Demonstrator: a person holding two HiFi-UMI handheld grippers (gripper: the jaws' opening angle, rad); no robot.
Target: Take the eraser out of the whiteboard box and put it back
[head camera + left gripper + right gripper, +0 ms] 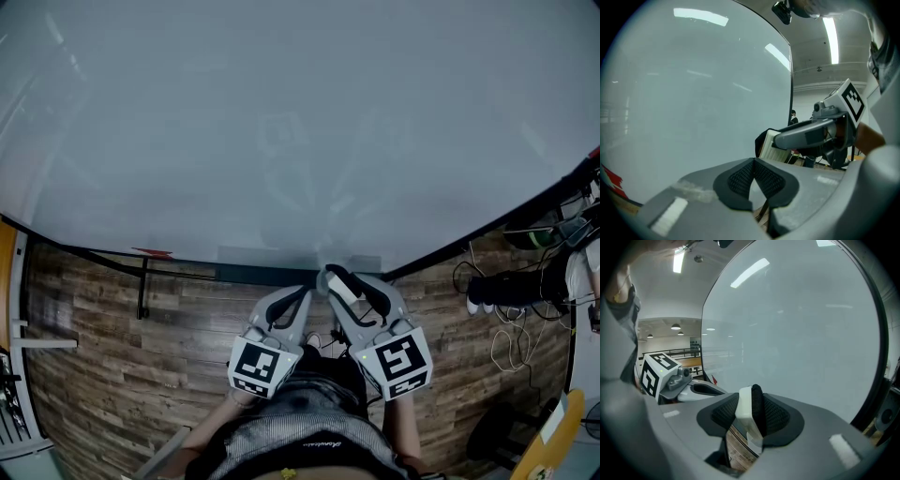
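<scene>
My right gripper clamps the eraser — white body, black felt — near the whiteboard. My left gripper is closed, empty, beside it.

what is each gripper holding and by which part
The right gripper clamps the eraser, one pad on its white back, the other on its black felt. The left gripper is shut, empty.

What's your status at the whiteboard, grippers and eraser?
Left gripper shut, empty. Right gripper shut on eraser, held up by the whiteboard. Nothing seen in the way.
</scene>
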